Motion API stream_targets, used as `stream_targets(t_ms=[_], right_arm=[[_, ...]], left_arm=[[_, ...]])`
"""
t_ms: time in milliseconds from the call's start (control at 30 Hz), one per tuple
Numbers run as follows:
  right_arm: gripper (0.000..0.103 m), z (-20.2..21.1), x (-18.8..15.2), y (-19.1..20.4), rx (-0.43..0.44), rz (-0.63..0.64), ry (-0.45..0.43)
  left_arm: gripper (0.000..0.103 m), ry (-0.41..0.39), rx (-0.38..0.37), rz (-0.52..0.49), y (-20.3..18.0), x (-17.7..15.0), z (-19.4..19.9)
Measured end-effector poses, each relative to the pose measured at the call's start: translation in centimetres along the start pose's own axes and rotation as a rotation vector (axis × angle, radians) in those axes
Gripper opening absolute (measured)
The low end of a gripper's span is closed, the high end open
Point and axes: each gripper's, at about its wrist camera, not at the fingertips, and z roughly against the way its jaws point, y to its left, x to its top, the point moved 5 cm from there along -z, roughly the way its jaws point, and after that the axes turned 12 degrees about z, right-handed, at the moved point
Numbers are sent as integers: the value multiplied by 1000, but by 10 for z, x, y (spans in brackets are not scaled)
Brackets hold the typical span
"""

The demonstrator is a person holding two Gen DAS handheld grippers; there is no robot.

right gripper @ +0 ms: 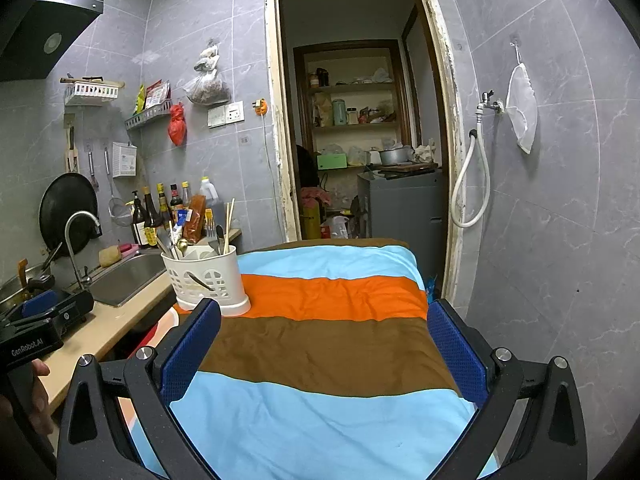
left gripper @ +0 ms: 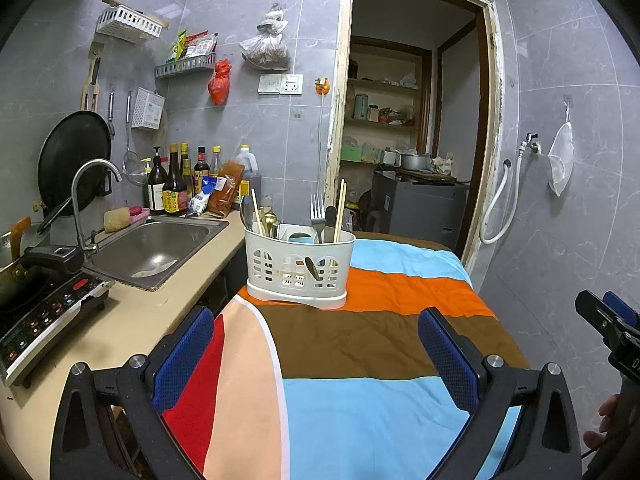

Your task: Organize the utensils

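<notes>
1. Left gripper (left gripper: 316,354): occupies the lower part of the left wrist view. Its two blue-padded fingers (left gripper: 182,356) stand wide apart with nothing between them; only the striped cloth (left gripper: 360,336) shows in the gap.
2. Right gripper (right gripper: 324,350): occupies the lower part of the right wrist view. Its blue pads (right gripper: 460,354) are likewise spread wide and hold nothing. In the left wrist view this same gripper appears at the right edge of the frame, with fingers of a person's hand (left gripper: 604,426) visible below it.
3. Utensil caddy (left gripper: 298,270): a white slotted plastic holder standing upright on the orange band of the cloth, centre of the left wrist view and left of centre in the right wrist view (right gripper: 208,280). It sits at the cloth's edge nearest the counter (left gripper: 132,320).
4. Caddy contents: a fork (left gripper: 318,218) and a pair of chopsticks (left gripper: 341,210) stand in the right-hand part; a spoon (left gripper: 247,212), another chopstick and a gold-coloured utensil stand in the left-hand part. One dark handle shows through the front slots. The compartment walls cannot be made out clearly.
5. Both grippers are well apart from the caddy; neither touches it.
6. Surroundings, left of frame: a steel sink (left gripper: 156,246) with a curved faucet (left gripper: 90,196), a row of sauce bottles (left gripper: 176,184) against the tiled wall, and an induction cooker (left gripper: 44,320) at the lower left.
7. Background, centre: an open doorway (left gripper: 412,120) showing shelves beyond.
</notes>
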Motion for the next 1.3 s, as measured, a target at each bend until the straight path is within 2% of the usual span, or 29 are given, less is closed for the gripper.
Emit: stream_targets(t_ms=[1300], right_arm=[[102,-2,3,-2,1,0,3]], left_arm=[[103,1,1,1,-1,0,-1]])
